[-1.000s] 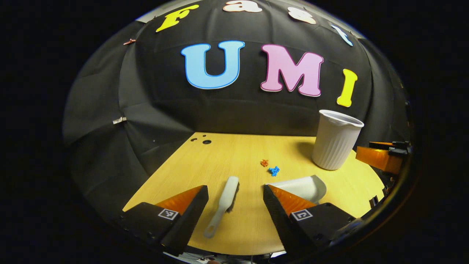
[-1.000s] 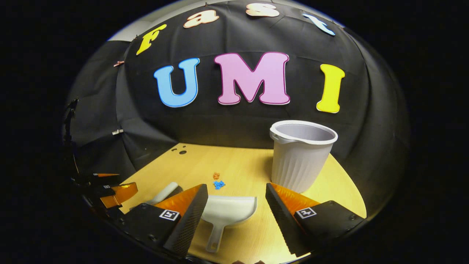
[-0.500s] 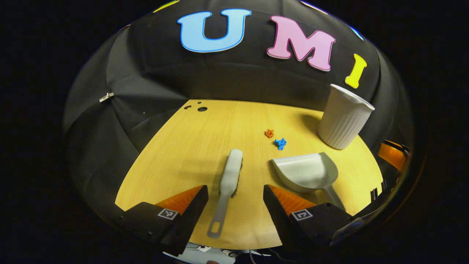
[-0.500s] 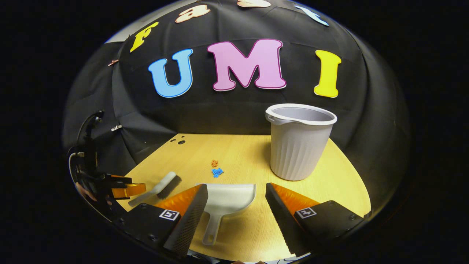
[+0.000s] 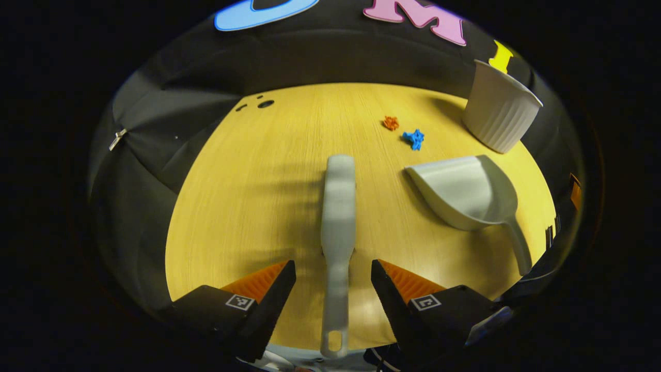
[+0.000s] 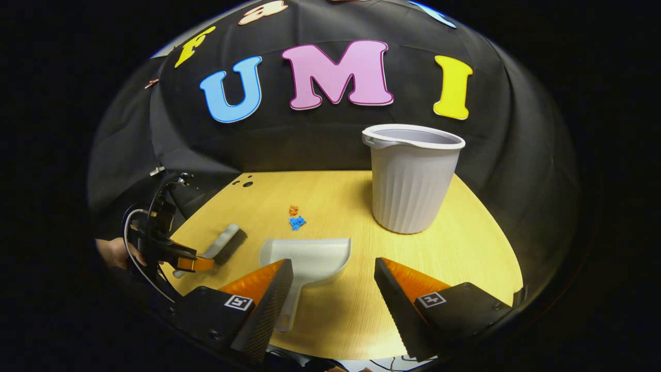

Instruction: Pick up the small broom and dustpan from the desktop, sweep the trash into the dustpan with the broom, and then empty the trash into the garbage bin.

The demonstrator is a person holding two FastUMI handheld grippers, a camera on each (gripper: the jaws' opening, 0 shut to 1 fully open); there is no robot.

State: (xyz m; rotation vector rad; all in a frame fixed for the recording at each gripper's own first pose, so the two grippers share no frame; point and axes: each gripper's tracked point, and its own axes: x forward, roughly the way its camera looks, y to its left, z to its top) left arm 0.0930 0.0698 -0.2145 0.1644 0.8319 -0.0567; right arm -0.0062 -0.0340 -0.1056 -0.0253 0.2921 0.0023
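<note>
Yellow wood makes the desktop (image 5: 248, 206), with fine straight lines running along it and a few small dark holes (image 5: 265, 104) near the far edge.

In the left gripper view, the small broom (image 5: 338, 217) lies flat on the wood. It is pale grey, long and smooth, with a little hole at the handle's end. Its bristles are hidden under it here; in the right gripper view they show as a dark fuzzy strip. The left gripper (image 5: 333, 276) has its jaws wide apart, one on each side of the handle, not touching it. In the right gripper view that gripper sits at the broom's handle, and a hand (image 6: 114, 252) holding it is partly cut off in the dark.

The dustpan (image 6: 307, 256) is a pale scoop with a thin handle. The right gripper (image 6: 333, 279) is also wide open, and its near finger (image 6: 263, 305) hides part of that handle. I cannot tell if it touches.

Two bits of trash, one orange (image 5: 391, 122) and one blue (image 5: 414, 138), lie close together, crumpled and too small to make out. The garbage bin (image 6: 411, 178) is a white ribbed bucket standing upright near the black cloth wall (image 6: 310, 139).
</note>
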